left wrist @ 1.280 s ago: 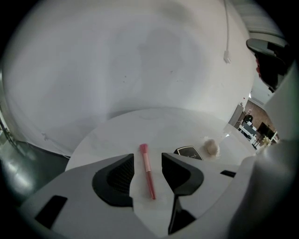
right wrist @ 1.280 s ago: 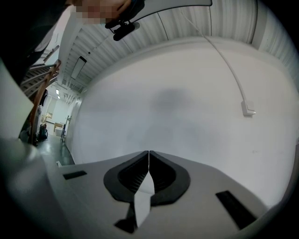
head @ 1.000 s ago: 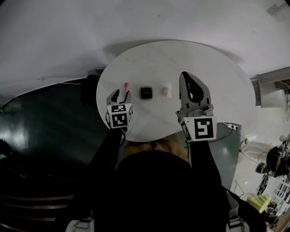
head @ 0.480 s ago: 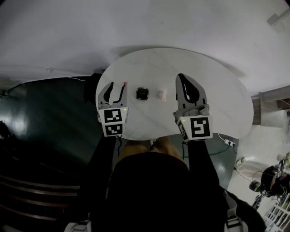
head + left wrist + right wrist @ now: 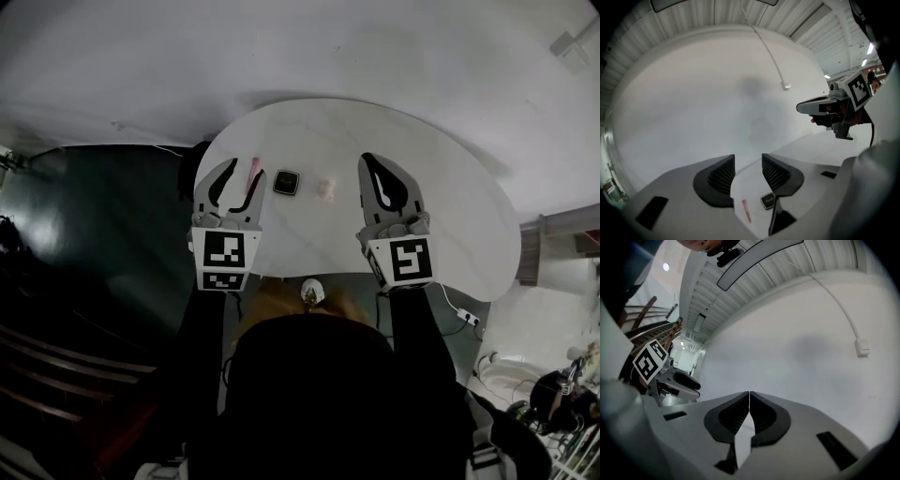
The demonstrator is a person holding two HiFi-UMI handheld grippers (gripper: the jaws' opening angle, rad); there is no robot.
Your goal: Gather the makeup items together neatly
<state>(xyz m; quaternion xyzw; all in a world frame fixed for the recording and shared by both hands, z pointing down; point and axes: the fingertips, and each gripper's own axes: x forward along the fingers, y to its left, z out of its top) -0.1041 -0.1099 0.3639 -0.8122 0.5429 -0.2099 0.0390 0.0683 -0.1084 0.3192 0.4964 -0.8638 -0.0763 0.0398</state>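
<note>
Three makeup items lie in a row on the round white table: a pink lipstick tube, a black square compact and a small pale pink piece. My left gripper hangs above the table's left edge, over the tube, open and empty. In the left gripper view the tube and compact lie far below the left gripper. My right gripper is raised to the right of the pale piece, shut on nothing. In the right gripper view the right gripper has its jaw tips touching.
A dark floor lies left of the table and a pale floor beyond it. A white power strip with a cable lies at the table's near right edge. My right gripper shows in the left gripper view, my left gripper in the right gripper view.
My left gripper has risen from the table surface beside the pink tube, which stays lying on the table. The right gripper shifted slightly left. The head view tilted.
</note>
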